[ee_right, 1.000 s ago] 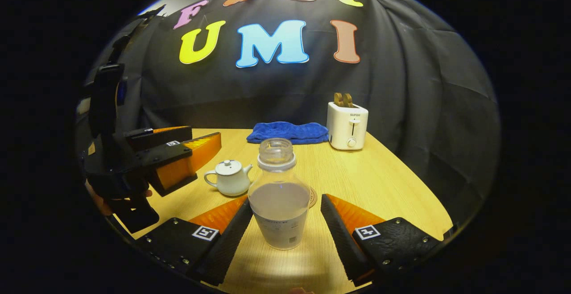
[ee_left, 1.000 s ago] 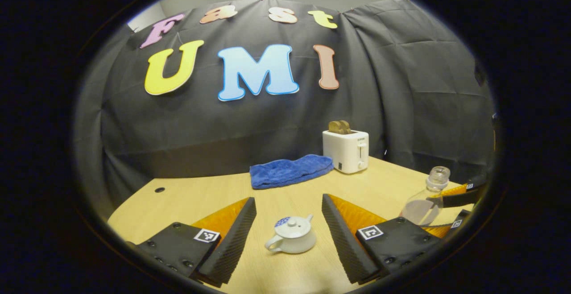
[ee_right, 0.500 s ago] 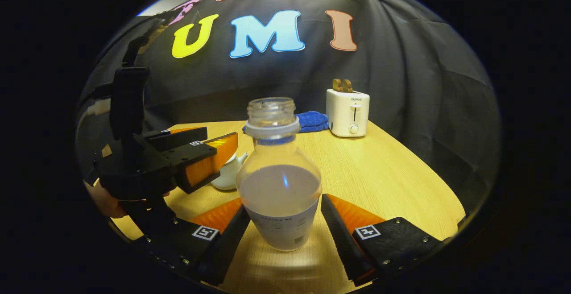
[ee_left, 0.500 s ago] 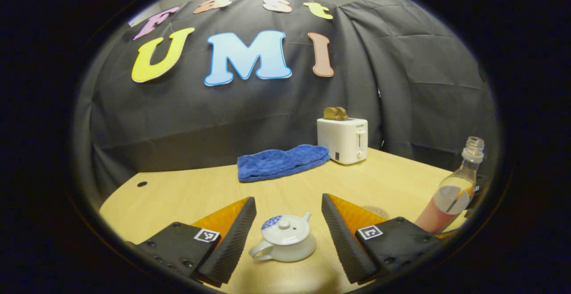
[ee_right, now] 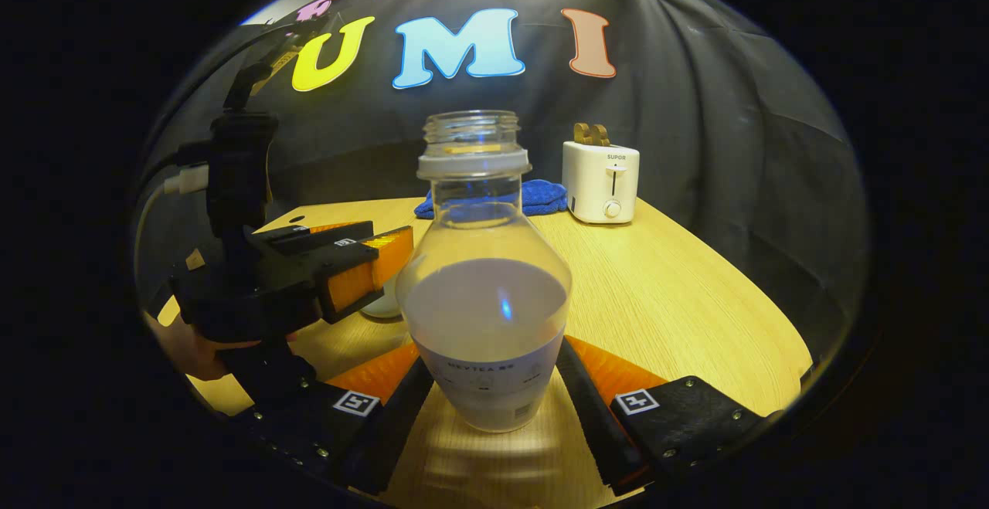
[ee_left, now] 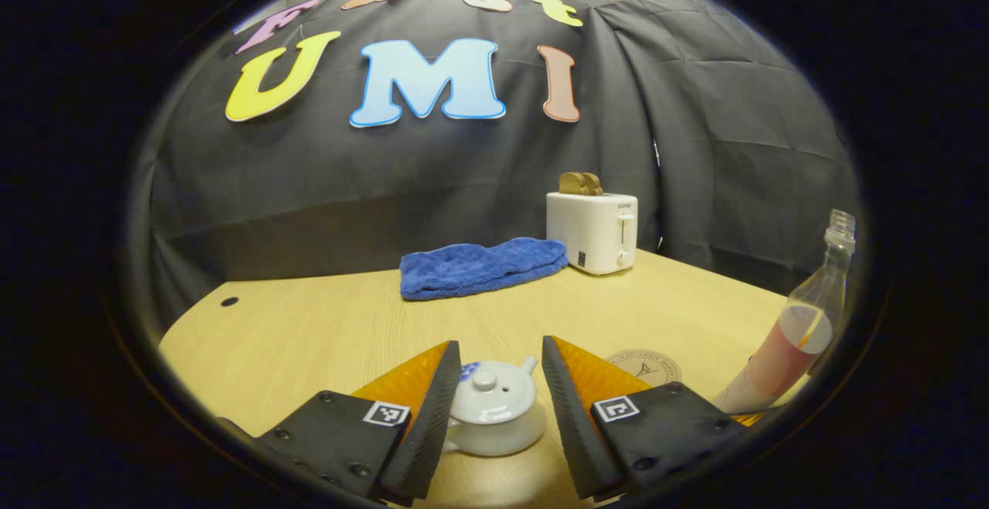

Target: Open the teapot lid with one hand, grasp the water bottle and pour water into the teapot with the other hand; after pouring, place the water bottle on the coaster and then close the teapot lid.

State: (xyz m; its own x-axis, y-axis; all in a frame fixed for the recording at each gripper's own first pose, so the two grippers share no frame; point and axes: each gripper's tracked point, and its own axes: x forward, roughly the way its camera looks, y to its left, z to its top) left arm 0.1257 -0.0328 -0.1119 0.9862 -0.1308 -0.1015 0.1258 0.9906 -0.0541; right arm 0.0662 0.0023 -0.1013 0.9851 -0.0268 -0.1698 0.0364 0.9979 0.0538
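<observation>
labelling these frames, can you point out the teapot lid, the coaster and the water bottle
teapot lid point(ee_left: 491, 390): left gripper view, on the lid's top beside the knob.
coaster point(ee_left: 644, 366): left gripper view, middle of the round disc on the table.
water bottle point(ee_right: 485, 300): right gripper view, on the filled lower body.

We see the left gripper point(ee_left: 494, 408) as two wedge-shaped fingers point(ee_left: 429, 424) with ribbed inner faces. Behind each finger sits a black mounting block with small round screws, and each block carries a square black-and-white marker tag near the finger's base. The right gripper point(ee_right: 487, 416) has the same build: ribbed wedge fingers point(ee_right: 390, 424), black textured blocks behind them, screws along the block edges, one square marker tag per block. In the right gripper view we also see the left gripper from its side: a black body behind the fingers, a tall black post rising above it, a pale cable plugged into the post, and a hand point(ee_right: 193, 347) under the body.
</observation>
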